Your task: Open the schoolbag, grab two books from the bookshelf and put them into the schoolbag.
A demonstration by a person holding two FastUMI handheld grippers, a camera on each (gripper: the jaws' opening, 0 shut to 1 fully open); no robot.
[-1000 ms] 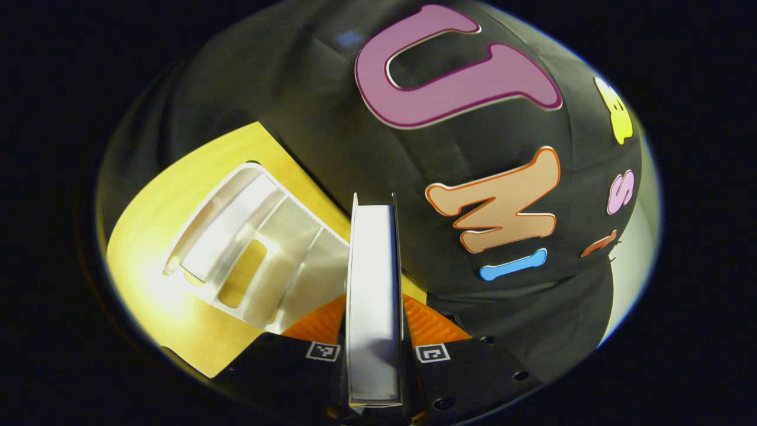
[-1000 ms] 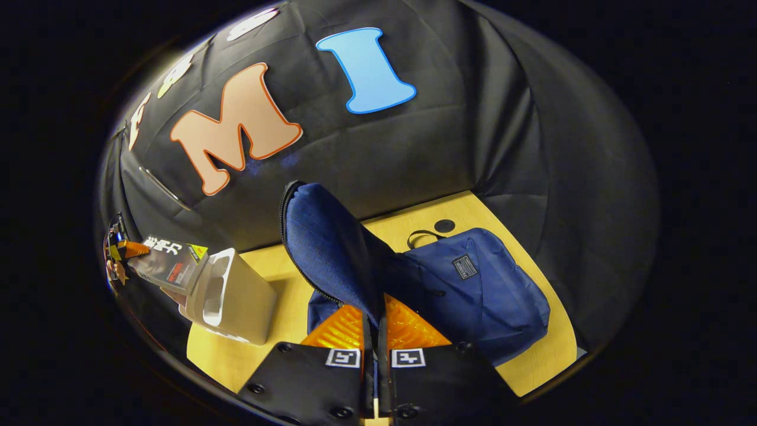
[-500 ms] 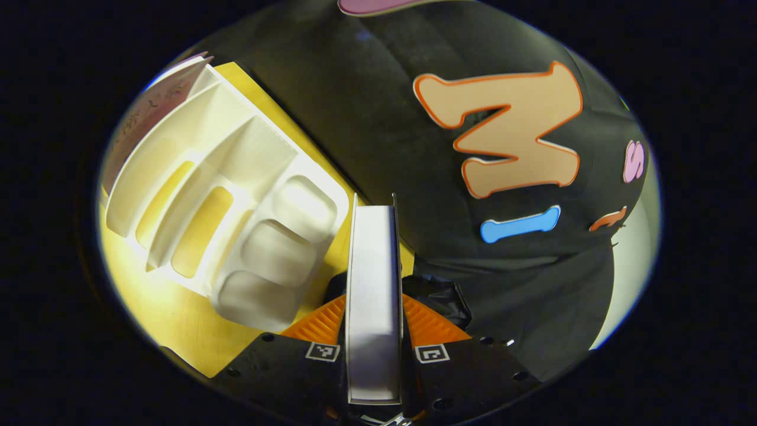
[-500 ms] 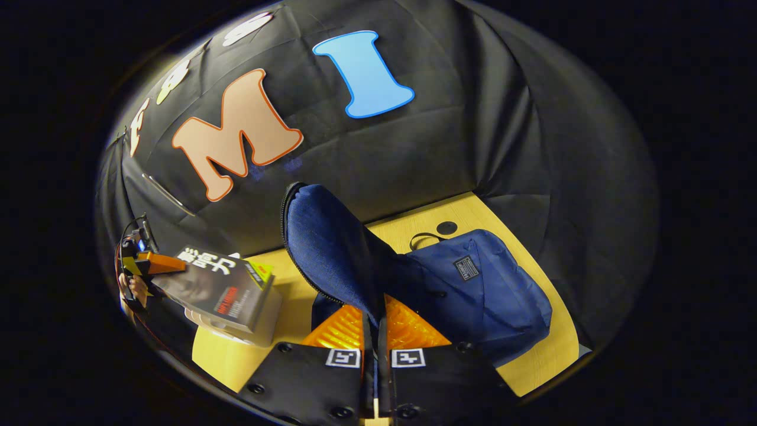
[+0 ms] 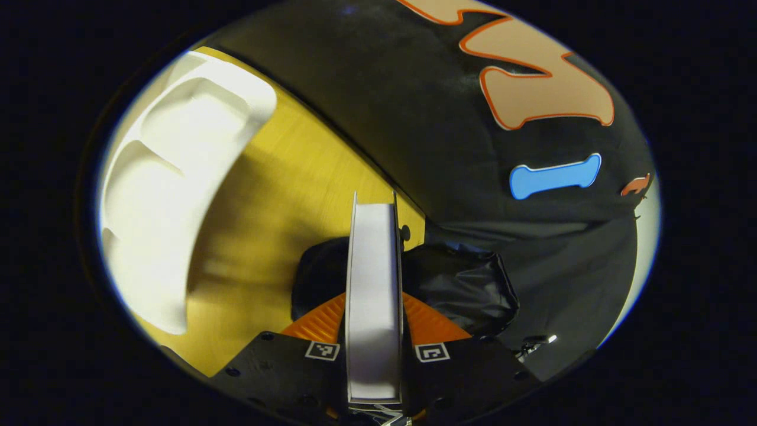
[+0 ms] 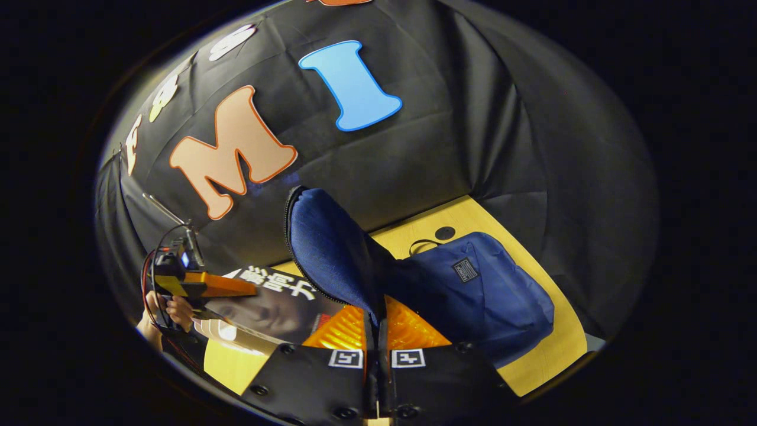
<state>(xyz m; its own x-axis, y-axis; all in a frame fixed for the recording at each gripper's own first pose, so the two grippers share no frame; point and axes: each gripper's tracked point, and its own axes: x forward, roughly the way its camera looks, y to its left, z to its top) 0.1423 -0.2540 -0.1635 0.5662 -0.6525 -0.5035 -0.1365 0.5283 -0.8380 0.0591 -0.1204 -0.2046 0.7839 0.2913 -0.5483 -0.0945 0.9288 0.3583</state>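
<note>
Nearest in the left gripper view, the left gripper point(image 5: 374, 331) clamped on a book point(image 5: 374, 284), both fingers pressing its covers, the pale page edge standing upright between them and running away from the camera. Just past the book's far end, a dark bulk of the schoolbag point(image 5: 461, 284) lying on the yellow wooden table point(image 5: 278, 201), its colour hard to tell in the dim light. Farther left on the same table, the white bookshelf point(image 5: 171, 177), blurred, with moulded compartments. Nearest in the right gripper view, the right gripper point(image 6: 376, 361) pinched shut on the blue flap point(image 6: 331, 248) of the schoolbag, holding that flap lifted upright with its zip edge showing along the left. Beyond and to the right, the body of the blue schoolbag point(image 6: 485, 296) lying flat on the table point(image 6: 556, 349), with a small patch on its front and a dark loop at its far end. To the left in that view, the left gripper point(image 6: 236, 288) and the hand point(image 6: 171, 310) holding it, carrying the dark-covered book point(image 6: 278, 302) low over the table, close beside the raised flap.
</note>
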